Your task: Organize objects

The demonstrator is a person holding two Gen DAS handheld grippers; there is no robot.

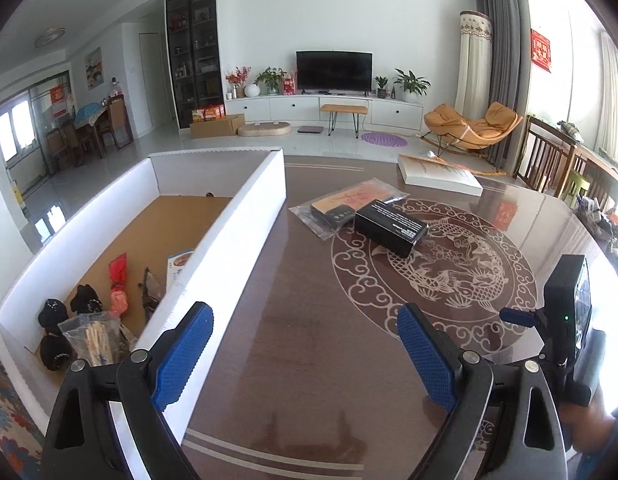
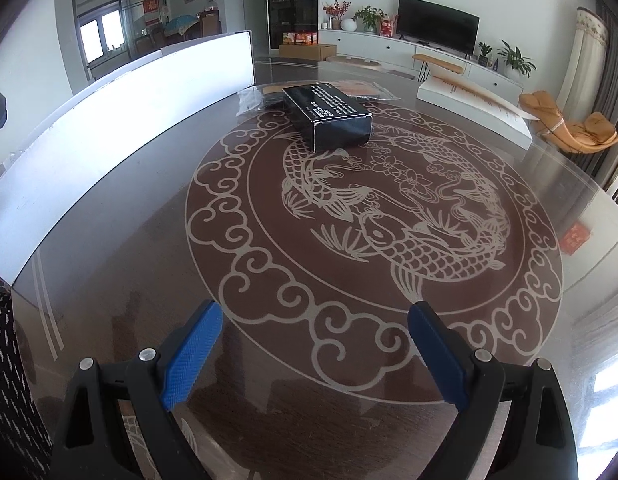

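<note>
Left wrist view: left hand-held gripper [image 1: 305, 344] gaping, empty, above the counter [image 1: 309, 360]. One black box [image 1: 390, 227] at 12 o'clock overlaps one plastic pouch [image 1: 341, 206]; lifting either may drag the other.

Right wrist view: right hand-held gripper [image 2: 315, 344] spread, empty; one white carton [image 2: 121, 128] at 10 o'clock.

On the table [image 1: 309, 360], the box [image 1: 390, 227] lies right of the tray [image 1: 237, 220].

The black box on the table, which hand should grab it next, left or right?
Probably the right. The black box lies straight ahead of the open right gripper across bare table. The left gripper, also open, sits beside the white bin, with the box off to its side.
</note>
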